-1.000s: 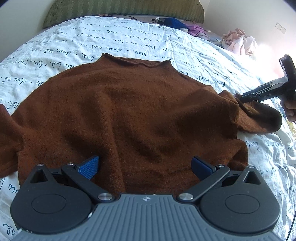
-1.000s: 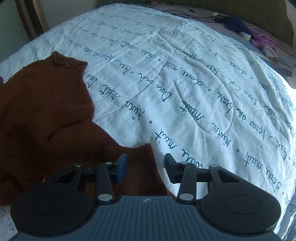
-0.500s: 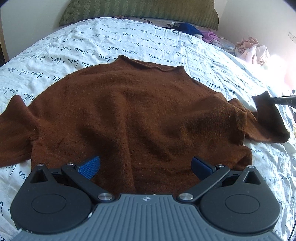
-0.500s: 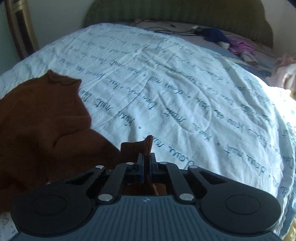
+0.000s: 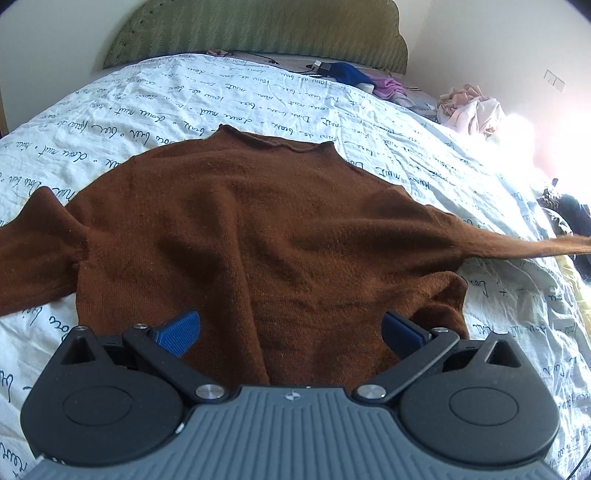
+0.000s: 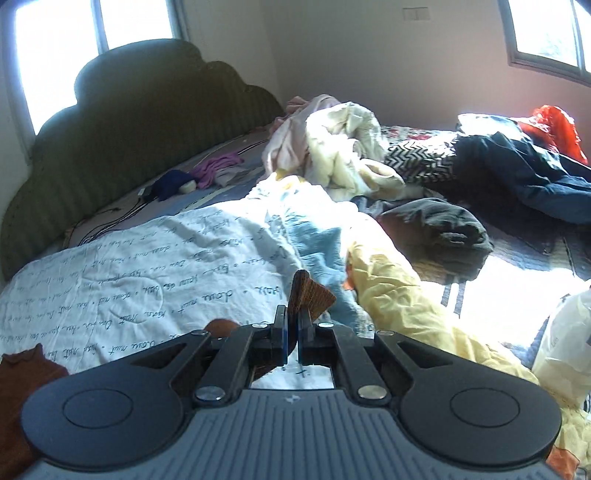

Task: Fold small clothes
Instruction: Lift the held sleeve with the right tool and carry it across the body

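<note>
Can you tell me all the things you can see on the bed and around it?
sweater: one, brown, spread flat on the quilt, its right sleeve pulled out sideways
quilt: one, white with dark handwriting, covering the bed
headboard: one, green, padded, at the far end
blue garment: one, dark blue, near the headboard
purple garment: one, beside the blue one
cream and pink clothes pile: one heap, far right side of the bed
grey garment: one, folded, right of the quilt
red cloth: one, far right corner
windows: two, bright, behind the bed
left gripper: fingers open, above the sweater's hem
right gripper: fingers shut on the sleeve cuff
</note>
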`<state>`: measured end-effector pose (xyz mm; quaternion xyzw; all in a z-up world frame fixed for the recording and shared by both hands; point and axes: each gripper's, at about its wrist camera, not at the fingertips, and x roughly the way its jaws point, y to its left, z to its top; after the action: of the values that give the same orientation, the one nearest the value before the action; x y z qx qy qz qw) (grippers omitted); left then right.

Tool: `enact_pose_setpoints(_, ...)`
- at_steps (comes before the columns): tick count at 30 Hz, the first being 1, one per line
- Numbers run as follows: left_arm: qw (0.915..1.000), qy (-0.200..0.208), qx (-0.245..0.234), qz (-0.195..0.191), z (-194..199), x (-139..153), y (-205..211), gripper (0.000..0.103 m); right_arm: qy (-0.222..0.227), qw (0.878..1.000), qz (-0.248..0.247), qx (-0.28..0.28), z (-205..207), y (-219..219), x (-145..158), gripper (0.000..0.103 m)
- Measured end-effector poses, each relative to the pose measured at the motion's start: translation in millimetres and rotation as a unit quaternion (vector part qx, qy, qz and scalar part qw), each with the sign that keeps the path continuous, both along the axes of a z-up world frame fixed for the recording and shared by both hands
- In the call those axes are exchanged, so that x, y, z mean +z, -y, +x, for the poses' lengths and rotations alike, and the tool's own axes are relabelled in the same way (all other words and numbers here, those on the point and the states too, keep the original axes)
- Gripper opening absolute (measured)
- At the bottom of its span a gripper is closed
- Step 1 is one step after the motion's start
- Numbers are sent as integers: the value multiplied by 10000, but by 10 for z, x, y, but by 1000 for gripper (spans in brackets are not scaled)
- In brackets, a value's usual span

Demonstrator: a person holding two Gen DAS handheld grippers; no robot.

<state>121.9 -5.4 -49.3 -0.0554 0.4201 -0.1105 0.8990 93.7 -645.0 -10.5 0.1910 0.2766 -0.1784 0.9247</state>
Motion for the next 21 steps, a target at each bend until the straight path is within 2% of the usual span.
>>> enact_pose_setpoints(2, 10000, -3, -64, -46, -38, -29, 26, 103, -28, 9996, 191, -192, 1, 188, -120, 4)
enact_pose_setpoints(6, 9982, -298, -426, -289, -71, -151, 124, 103, -301, 9978, 379, -457, 156, 376, -428, 4)
enact_pose_setpoints(8, 9965, -401, -646, -342, -116, -205, 200, 103, -138, 9971, 524, -528, 124, 408, -423, 4)
enact_pose_setpoints(10, 9956, -357, -846, -210, -175, -278, 302, 103, -44, 9971, 554, -518, 73, 407, -423, 4)
enact_pose_setpoints(12, 9926, -502, -1105, 70, -216, -381, 444, 103, -511, 9953, 640, -516, 120, 405, -611, 4)
enact_pose_setpoints(14, 9863, -563, -1546, 97, -309, -425, 578, 103, -723, 9952, 444, -496, 103, 318, -712, 4)
enact_pose_setpoints(16, 9781, -482, -2019, 115, -484, -401, 723, 103, -490, 9969, 472, -404, 40, 201, -625, 4)
enact_pose_setpoints(18, 9666, -318, -2530, 252, -681, -364, 874, 103, -150, 9989, 347, -272, 7, 20, -379, 4)
enact_pose_setpoints(20, 9544, -482, -2946, -7, -816, -393, 969, 103, 224, 9995, 211, -87, 9, -150, -62, 4)
enact_pose_setpoints(21, 9522, -551, -3005, -38, -859, -434, 1017, 103, 412, 9991, 130, -25, 5, -227, 99, 4)
